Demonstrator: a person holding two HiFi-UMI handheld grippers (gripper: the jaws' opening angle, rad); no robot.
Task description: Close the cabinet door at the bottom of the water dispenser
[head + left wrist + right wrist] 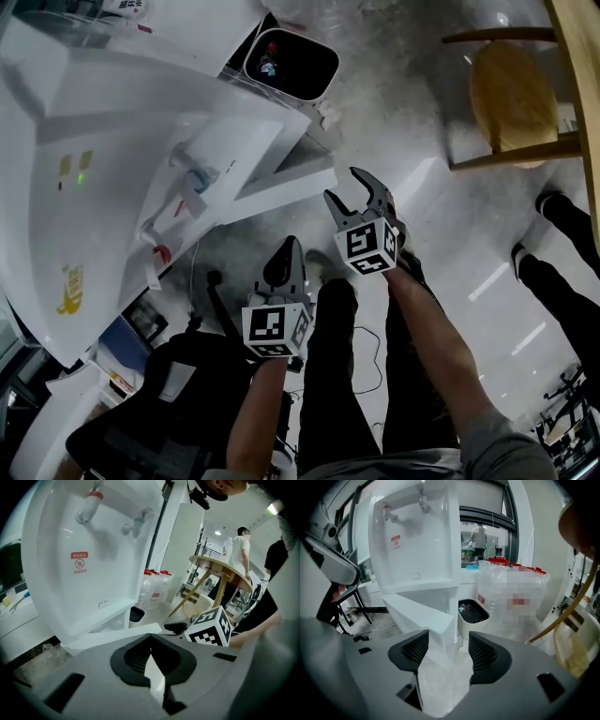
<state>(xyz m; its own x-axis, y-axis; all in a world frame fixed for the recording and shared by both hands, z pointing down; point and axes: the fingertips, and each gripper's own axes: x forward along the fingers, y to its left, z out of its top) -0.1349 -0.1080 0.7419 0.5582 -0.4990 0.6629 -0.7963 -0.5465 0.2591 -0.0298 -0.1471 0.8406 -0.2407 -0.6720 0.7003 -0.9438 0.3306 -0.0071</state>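
Cabinet door seen swung open at base of water dispenser.
L gripper: jaws pressed together, nothing held. R gripper: jaws spread, empty, held just beside door's free edge; contact can't be told.

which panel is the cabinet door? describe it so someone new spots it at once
Find the tall white water dispenser by the windows. At its base, near the floor, the cabinet door is a flat white panel swung out into the room. The waste bin beside it is a rounded tub with a dark inside; the door is a plain slab hinged off the dispenser.
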